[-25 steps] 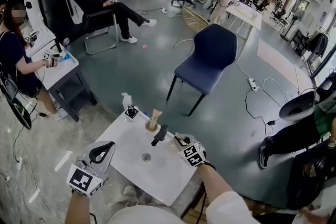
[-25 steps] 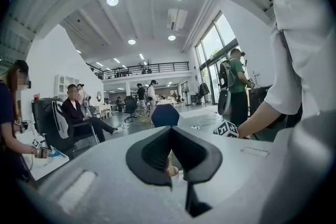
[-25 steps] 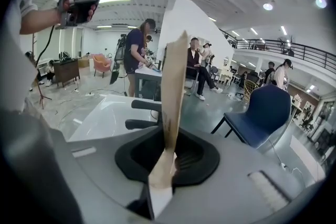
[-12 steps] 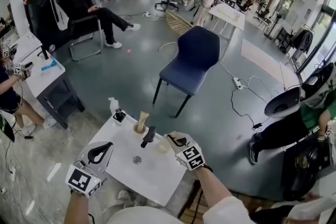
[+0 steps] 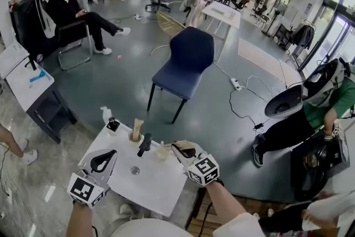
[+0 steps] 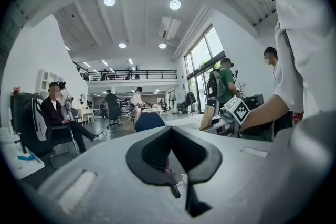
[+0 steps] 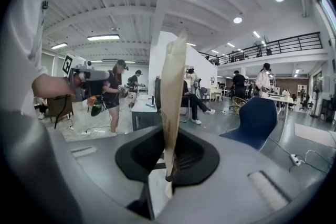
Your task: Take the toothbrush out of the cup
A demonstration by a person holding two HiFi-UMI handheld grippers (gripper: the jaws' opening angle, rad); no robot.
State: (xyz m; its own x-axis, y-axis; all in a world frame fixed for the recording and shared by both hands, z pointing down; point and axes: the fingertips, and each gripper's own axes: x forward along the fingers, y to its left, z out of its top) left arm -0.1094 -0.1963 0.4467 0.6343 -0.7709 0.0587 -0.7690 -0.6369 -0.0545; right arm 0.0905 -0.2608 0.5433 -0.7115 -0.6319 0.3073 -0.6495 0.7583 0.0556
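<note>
My right gripper (image 5: 179, 147) is shut on a flat tan toothbrush (image 7: 172, 102), which stands upright between its pads (image 7: 181, 162). In the left gripper view that toothbrush (image 6: 210, 113) sticks out of the right gripper (image 6: 227, 113), raised above the table. A clear cup (image 5: 161, 152) stands on the white table (image 5: 161, 188) just left of the right gripper, apart from it. Another tan piece stands in a small wooden cup (image 5: 135, 131) further back. My left gripper (image 5: 105, 160) hovers over the table's left side, shut and holding nothing (image 6: 170, 136).
A dark stick-shaped object (image 5: 144, 144), a black marker block (image 5: 112, 125), a white bottle (image 5: 105, 114) and a small round thing (image 5: 135, 170) are on the table. A blue chair (image 5: 186, 61) stands beyond it. People sit at the left and right; cables cross the floor.
My right gripper has risen with the tan toothbrush, and the clear cup now shows apart from it. The left gripper has shifted only slightly. The head view has swung.
</note>
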